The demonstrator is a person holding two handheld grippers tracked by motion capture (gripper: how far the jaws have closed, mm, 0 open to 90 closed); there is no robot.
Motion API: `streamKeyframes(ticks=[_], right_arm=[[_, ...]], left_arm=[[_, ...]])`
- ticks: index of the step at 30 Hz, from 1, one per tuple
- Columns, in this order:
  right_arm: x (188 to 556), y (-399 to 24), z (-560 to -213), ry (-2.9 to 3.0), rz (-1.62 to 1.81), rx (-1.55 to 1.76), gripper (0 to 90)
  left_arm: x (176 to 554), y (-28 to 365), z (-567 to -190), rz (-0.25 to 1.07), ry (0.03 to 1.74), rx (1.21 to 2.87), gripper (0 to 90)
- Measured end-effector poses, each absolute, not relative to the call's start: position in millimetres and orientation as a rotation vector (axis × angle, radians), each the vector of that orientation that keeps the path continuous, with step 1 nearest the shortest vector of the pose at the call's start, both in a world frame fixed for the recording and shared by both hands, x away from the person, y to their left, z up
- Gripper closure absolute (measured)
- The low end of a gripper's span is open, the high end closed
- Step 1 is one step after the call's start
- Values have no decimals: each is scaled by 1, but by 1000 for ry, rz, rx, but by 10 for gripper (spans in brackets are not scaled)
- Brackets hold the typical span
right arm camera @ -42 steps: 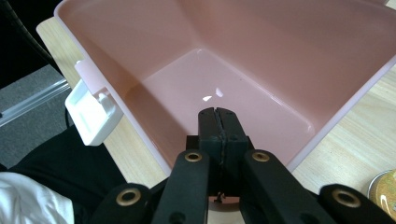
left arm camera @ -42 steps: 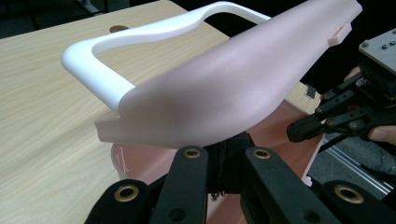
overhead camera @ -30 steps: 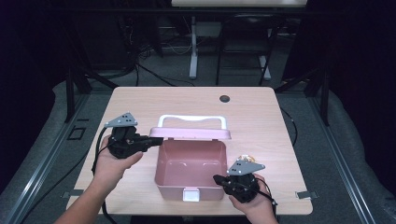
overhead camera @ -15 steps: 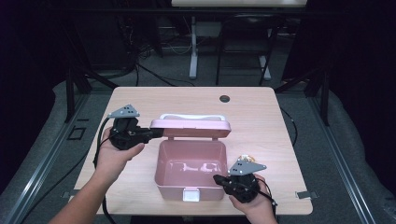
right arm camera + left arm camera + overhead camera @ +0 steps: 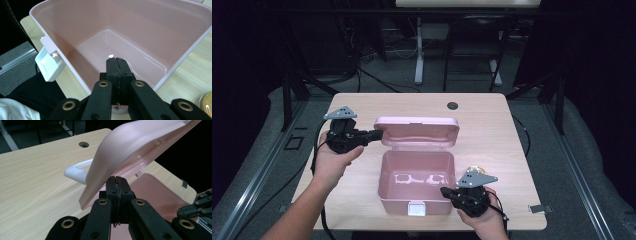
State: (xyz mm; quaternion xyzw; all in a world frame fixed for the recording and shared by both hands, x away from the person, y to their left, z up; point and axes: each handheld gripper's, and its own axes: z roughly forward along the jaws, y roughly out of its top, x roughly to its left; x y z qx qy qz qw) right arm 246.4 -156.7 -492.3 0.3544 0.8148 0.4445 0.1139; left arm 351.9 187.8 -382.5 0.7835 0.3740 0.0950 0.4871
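A pink plastic box [image 5: 396, 204] stands open in the middle of the table, its hinged lid [image 5: 419, 132] tilted up and back. My left gripper [image 5: 378, 134] is shut, with its tips against the left end of the lid. In the left gripper view, the shut tips [image 5: 116, 178] sit under the lid's [image 5: 130, 147] lower edge, and the white handle [image 5: 75, 171] lies behind. My right gripper [image 5: 444, 191] is shut at the box's front right corner. In the right gripper view, its tips [image 5: 116, 60] reach over the rim into the bare box [image 5: 125, 25], beside the white latch [image 5: 48, 66].
A small round gold-coloured thing [image 5: 474, 170] lies on the table just behind my right hand, and again at the corner of the right gripper view [image 5: 206, 102]. A cable hole [image 5: 453, 105] marks the table's far side. Dark floor and stands surround the table.
The lid has swung up and back from lying on the box to standing open. My left gripper rose slightly with it. The right gripper stayed still.
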Motion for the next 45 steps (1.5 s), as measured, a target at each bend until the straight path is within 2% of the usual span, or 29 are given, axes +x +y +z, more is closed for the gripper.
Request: streamKeyframes(ticks=[25,40,45], right_arm=[[246,-157,-493,2374,1320,1047,900],[245,-157,-493,2367,1314,1051,900],[245,-156,-493,2366,1312,1053,900]], left_arm=[[363,186,-387,239,924,1905,899],[352,187,-398,232,927,1928,897],[347,189,-404,244,923,1938,867]])
